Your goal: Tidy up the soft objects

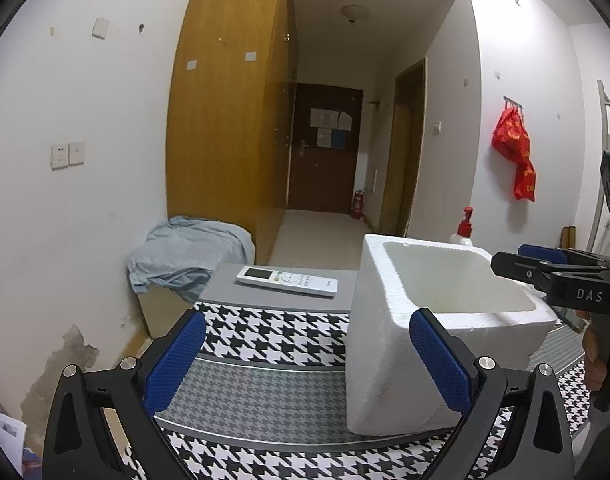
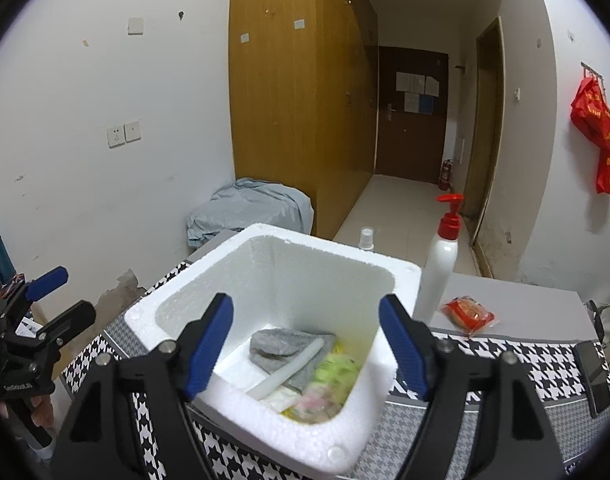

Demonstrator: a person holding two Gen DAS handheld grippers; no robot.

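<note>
A white foam box (image 2: 265, 320) stands on the houndstooth table (image 2: 505, 360). Inside it lie a grey cloth (image 2: 285, 346), a white tube (image 2: 293, 368) and a blurred green, pink and yellow soft thing (image 2: 329, 380). My right gripper (image 2: 305, 348) is open and empty, hovering above the box opening. My left gripper (image 1: 309, 360) is open and empty, left of the box (image 1: 385, 340) and level with its near corner. The right gripper also shows in the left wrist view (image 1: 545, 268), over the box's right rim. The left gripper shows in the right wrist view (image 2: 53, 296), open.
A white remote (image 1: 287, 280) lies on the table's far grey strip. A white pump bottle with a red top (image 2: 441, 264), a red snack packet (image 2: 467, 314) and a dark phone (image 2: 593, 376) are right of the box. Blue-grey fabric (image 1: 189, 252) drapes a cabinet by the wall.
</note>
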